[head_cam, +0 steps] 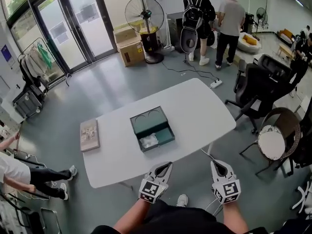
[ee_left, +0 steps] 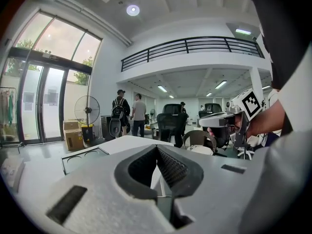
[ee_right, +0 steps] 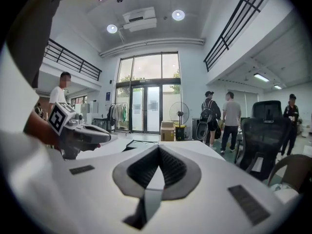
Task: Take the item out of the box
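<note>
A dark green box (head_cam: 152, 128) lies open in the middle of the white table (head_cam: 195, 106). A pale wrapped item (head_cam: 148, 141) sits in its near left compartment; the far part has two round hollows. Both grippers hover short of the table's near edge, apart from the box. My left gripper (head_cam: 165, 166) is shut and empty, and so is my right gripper (head_cam: 218, 165). In the left gripper view the shut left gripper (ee_left: 157, 147) points over the table, with the box (ee_left: 83, 156) ahead to the left. The right gripper view shows the right gripper (ee_right: 158, 147) shut, with the box (ee_right: 139, 144) beyond it.
A flat tan book-like piece (head_cam: 89, 134) lies on the table's left part. Black office chairs (head_cam: 261, 82) and a round wicker chair (head_cam: 275, 138) stand to the right. Two people (head_cam: 214, 18), a floor fan (head_cam: 145, 18) and cardboard boxes (head_cam: 129, 45) are at the back. Someone's legs (head_cam: 44, 179) reach in at the left.
</note>
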### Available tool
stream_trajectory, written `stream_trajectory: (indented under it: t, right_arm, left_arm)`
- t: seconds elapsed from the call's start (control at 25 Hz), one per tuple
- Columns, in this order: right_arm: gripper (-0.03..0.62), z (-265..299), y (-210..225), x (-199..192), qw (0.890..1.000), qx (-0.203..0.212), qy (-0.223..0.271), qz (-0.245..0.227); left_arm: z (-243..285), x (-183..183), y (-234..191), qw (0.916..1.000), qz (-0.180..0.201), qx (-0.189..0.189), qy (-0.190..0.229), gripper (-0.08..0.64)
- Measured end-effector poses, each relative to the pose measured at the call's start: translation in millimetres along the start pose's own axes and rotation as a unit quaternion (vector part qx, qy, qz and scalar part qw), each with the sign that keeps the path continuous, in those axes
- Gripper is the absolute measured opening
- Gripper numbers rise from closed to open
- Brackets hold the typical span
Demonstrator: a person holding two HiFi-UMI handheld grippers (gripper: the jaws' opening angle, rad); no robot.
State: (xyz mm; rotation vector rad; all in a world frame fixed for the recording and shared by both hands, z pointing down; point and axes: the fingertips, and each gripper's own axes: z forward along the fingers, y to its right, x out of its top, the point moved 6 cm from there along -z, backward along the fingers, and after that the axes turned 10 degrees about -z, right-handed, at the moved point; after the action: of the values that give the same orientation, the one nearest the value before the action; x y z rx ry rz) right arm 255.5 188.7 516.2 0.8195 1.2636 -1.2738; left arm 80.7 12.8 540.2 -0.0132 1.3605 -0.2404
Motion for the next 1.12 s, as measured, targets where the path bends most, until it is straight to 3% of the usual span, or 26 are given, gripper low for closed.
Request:
stream_trajectory:
  t: [0.4, 0.8, 1.12]
  right_arm:
    - [0.006, 47, -22, -1, 0.998, 0.066, 0.002, 0.007]
    - [0.006, 131, -35, 26, 0.994, 0.108, 0.001, -0.016]
    - [0.006, 206, -69, 46, 0.987, 0.158, -0.004, -0.038]
  left_arm:
    - [-7, -7, -26, 0.9991, -0.011, 0.037, -0.014, 0.008]
    - [2, 1, -99, 0.9983, -0.021, 0.054, 0.001, 0.006]
    - [-10, 9, -166, 0.9965, -0.03, 0.077, 0.009, 0.006]
